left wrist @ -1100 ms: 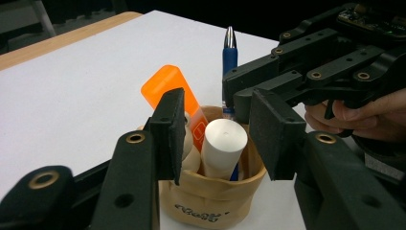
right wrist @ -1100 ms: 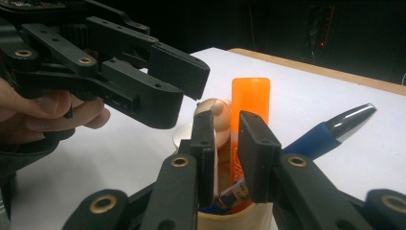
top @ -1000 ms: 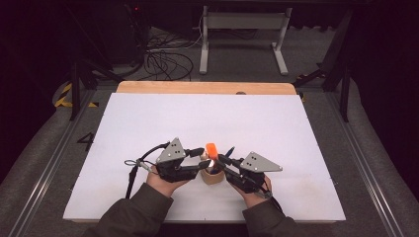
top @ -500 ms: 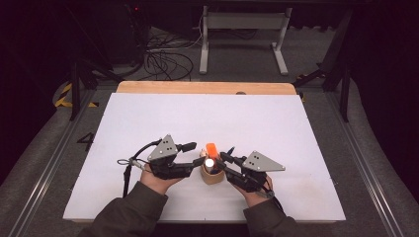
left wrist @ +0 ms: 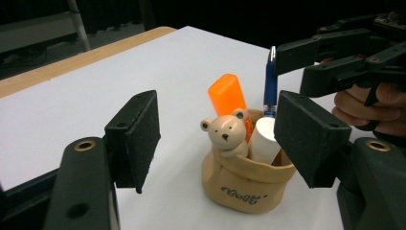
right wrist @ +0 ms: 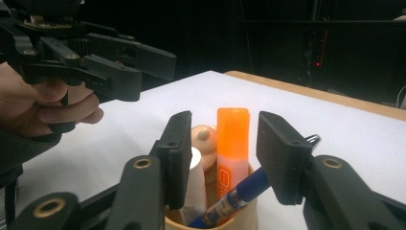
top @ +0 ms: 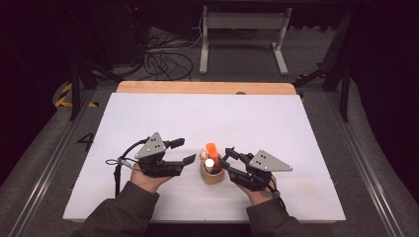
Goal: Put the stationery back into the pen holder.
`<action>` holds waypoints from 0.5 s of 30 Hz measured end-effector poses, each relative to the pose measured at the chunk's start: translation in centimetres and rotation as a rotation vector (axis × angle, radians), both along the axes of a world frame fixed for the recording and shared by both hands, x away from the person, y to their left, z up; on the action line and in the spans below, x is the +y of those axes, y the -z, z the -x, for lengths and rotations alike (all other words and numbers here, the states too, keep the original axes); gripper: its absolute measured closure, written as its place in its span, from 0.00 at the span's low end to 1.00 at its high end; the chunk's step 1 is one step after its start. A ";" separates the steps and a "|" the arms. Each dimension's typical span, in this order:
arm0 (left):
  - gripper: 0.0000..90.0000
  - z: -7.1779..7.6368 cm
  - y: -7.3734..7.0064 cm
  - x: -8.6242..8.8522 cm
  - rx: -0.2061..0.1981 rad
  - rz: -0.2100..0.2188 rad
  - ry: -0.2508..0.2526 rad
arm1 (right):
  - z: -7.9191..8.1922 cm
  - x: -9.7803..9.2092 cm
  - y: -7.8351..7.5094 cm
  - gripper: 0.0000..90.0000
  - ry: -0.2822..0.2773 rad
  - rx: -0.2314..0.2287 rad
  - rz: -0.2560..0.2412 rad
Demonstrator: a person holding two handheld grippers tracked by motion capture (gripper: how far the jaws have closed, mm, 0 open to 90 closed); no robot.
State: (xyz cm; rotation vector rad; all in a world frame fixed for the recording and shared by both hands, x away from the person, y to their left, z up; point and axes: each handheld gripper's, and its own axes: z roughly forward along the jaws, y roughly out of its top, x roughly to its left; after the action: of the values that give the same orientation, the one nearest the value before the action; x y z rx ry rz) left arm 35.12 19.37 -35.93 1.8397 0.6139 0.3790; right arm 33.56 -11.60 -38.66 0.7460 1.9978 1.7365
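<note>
Tan bear-topped holder (left wrist: 246, 179) upright on table, holding orange marker (left wrist: 231, 98), blue pen (left wrist: 270, 88).

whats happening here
A person holds a gripper in each hand at a white table. Between them stands a small tan bear-shaped holder with an orange marker, a white tube and a blue pen. The right gripper is open around the marker's top; the left gripper is open, just short of the holder.
</note>
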 end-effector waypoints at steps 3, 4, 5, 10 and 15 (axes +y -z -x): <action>0.34 0.0 0.0 0.5 0.007 0.011 -0.008 | 0.0 -0.3 -0.2 0.60 0.005 -0.005 -0.005; 0.34 0.0 -0.1 0.8 -0.004 0.004 -0.014 | 0.0 -0.4 -0.2 0.60 0.005 -0.007 -0.006; 0.33 0.1 0.0 0.9 0.005 0.014 -0.013 | -0.1 -0.5 -0.2 0.59 0.007 -0.006 -0.008; 0.29 0.2 0.0 1.6 0.003 0.017 -0.024 | -0.1 -1.0 -0.5 0.55 0.012 -0.006 -0.008; 0.27 0.3 0.0 2.5 -0.010 0.023 -0.036 | -0.3 -1.8 -0.7 0.50 0.023 -0.008 -0.019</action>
State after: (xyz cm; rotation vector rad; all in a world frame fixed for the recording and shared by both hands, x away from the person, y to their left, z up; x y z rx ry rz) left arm 34.78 21.87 -35.97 1.8063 0.6428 0.4031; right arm 33.83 -13.38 -37.93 0.7646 1.9622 1.7448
